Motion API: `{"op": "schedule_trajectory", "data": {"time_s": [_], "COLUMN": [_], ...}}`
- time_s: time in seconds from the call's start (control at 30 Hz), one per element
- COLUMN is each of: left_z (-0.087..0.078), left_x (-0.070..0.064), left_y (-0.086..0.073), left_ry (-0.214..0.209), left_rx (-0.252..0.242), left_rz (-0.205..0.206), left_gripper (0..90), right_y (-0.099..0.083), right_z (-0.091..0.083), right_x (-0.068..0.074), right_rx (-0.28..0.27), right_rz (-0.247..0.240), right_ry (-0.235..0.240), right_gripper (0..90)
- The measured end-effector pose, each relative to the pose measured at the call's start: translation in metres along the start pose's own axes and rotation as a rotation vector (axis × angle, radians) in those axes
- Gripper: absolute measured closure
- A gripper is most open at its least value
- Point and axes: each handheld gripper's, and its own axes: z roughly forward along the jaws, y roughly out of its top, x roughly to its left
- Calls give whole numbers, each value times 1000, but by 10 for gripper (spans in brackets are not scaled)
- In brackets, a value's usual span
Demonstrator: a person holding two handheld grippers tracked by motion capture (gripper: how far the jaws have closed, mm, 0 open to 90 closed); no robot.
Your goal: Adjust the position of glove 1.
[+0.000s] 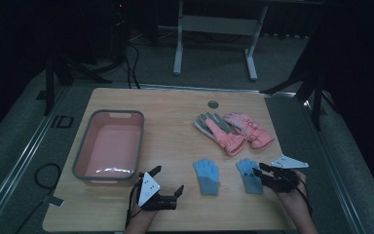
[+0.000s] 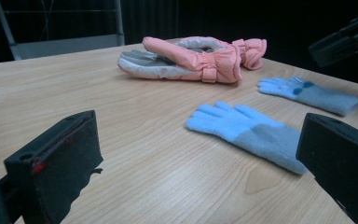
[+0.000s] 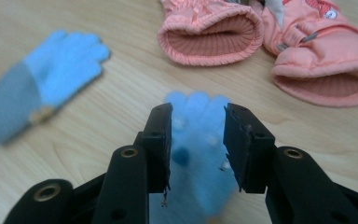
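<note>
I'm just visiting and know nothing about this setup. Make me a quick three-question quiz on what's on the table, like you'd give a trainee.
1. True or false: the pink basin already holds a glove.
2. Which glove is the right gripper poised over? A) the left blue glove B) the right blue glove C) a pink glove
3. Fill in: the left gripper has its jaws ____ and holds nothing.

Key
1. False: the basin holds no glove, and all four gloves lie on the wooden table.
2. B: in the right gripper view, its parted jaws frame that glove's fingers.
3. Open.
</note>
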Motion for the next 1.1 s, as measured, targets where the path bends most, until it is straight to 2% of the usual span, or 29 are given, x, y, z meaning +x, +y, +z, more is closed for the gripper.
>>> {"op": "schedule_trajectory", "data": {"time_s": [0.1, 0.23, 0.43, 0.6, 0.67, 0.7, 0.77, 0.8, 0.87, 1.03, 1.1], "left_z": [0, 0, 0, 0, 0, 0, 0, 0, 0, 0, 0], "left_x": [0, 0, 0, 0, 0, 0, 0, 0, 0, 0, 0], "left_y": [0, 0, 0, 0, 0, 0, 0, 0, 0, 0, 0], "left_ry": [3, 7, 5, 3, 2, 3, 3, 2, 3, 3, 4], "left_rx": [0, -2, 0, 0, -1, 1, 2, 2, 0, 0, -1], "left_rz": [-2, -1, -2, -1, -1, 0, 2, 1, -3, -3, -3], "left_gripper": [0, 0, 0, 0, 0, 0, 0, 0, 0, 0, 0], "right_y": [-6, -15, -27, -31, -35, -36, -32, -31, -28, -17, -10], "right_z": [-1, 2, 12, 23, 31, 31, 31, 32, 32, 21, 14], "right_x": [-6, -4, -1, 3, 6, 8, 11, 13, 15, 20, 19], "right_rx": [-8, -11, -33, -11, 24, 16, 42, 52, 57, 21, 7], "right_rz": [-16, -38, 1, -1, 6, 2, 3, -5, 17, 46, 72], "right_ry": [23, 25, 30, 16, 28, 17, 1, -15, -39, -101, -101], "right_gripper": [618, 620, 643, 652, 724, 788, 843, 853, 864, 874, 877]}}
